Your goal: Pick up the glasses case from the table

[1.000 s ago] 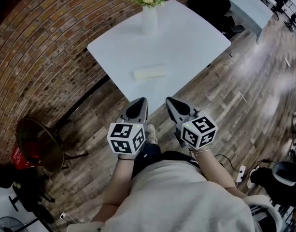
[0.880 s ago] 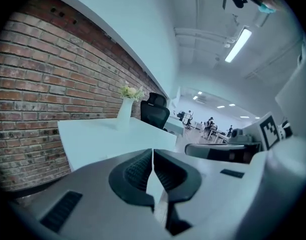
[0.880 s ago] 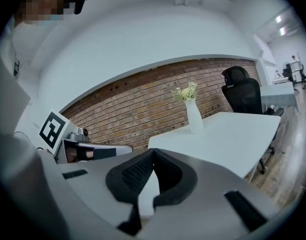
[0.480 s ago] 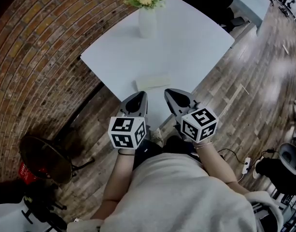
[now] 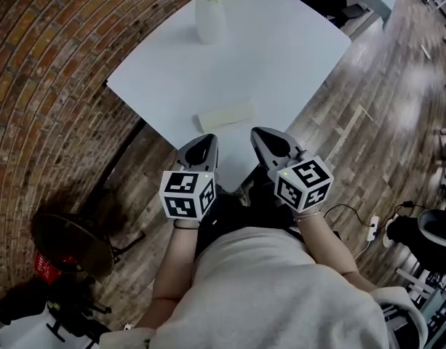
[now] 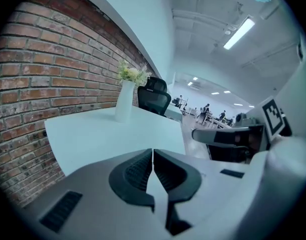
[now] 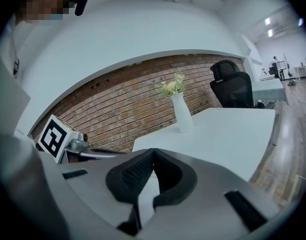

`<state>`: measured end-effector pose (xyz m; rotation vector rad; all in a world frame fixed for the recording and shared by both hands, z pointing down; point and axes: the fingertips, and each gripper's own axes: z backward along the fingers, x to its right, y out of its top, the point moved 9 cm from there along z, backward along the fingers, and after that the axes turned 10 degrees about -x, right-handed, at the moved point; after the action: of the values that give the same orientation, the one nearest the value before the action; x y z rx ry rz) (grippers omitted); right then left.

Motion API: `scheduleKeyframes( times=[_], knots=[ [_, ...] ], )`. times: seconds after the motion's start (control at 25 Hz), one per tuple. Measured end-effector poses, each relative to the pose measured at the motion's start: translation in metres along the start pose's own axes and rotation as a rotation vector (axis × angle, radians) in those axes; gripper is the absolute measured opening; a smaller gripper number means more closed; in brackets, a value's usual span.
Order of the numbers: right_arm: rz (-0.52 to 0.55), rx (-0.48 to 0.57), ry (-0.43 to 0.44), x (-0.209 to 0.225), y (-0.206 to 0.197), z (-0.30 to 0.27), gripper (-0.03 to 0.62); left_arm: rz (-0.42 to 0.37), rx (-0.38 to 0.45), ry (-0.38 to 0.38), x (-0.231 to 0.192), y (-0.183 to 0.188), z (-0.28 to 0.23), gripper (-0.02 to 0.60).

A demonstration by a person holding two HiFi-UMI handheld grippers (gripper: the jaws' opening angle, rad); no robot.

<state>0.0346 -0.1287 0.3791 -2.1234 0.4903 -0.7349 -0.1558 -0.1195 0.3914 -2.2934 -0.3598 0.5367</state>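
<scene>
One pale tabletop (image 5: 295, 64) carries everything that matters here, set cornerwise to the person, with its near corner lying just under the two claws. A white vase (image 5: 210, 22) of flowers stands close to the far left edge, well apart from the work.

Both claws hover side by side over that near corner, tilted somewhat downward. The left claw (image 6: 153, 153) has its ribbed pads pressed together with nothing between them, and the right claw (image 7: 153, 152) is likewise closed and empty.

The glasses case (image 5: 226, 115), a flat cream oblong, lies just beyond the claw tips, a little in from the near corner and roughly midway between the two near edges, with its long side across the person's line of reach. Neither gripper view shows it, and it is pale against a pale surface, so I cannot tell whether it is a hard shell or a soft pouch.

The reach looks barely begun. To do it well, I would pick one claw, probably the right, and spread it before it comes down. It should straddle the case across its narrow width near the middle. The lower pad should meet the tabletop gently so the case is not pushed away. Then close firmly and lift straight up, with the idle claw held clear.
</scene>
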Motion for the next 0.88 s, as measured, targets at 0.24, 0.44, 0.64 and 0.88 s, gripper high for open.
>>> scheduleKeyframes(
  times=[0.24, 0.44, 0.64, 0.88],
  knots=[
    [-0.016, -0.025, 0.009, 0.010, -0.003, -0.010, -0.002, -0.038, -0.049, 0.041, -0.004, 0.000, -0.011, 0.011],
    [-0.024, -0.042, 0.010, 0.024, -0.004, -0.020, -0.002, -0.137, -0.102, 0.023, -0.009, 0.003, -0.026, 0.011],
    [-0.043, -0.074, 0.002, 0.043, -0.010, -0.032, -0.002, -0.201, -0.241, -0.016, -0.025, -0.001, -0.051, 0.012],
    [-0.059, -0.077, -0.024, 0.061, -0.012, -0.043, -0.002, -0.286, -0.206, 0.052, -0.033, 0.011, -0.069, 0.015]
  ],
)
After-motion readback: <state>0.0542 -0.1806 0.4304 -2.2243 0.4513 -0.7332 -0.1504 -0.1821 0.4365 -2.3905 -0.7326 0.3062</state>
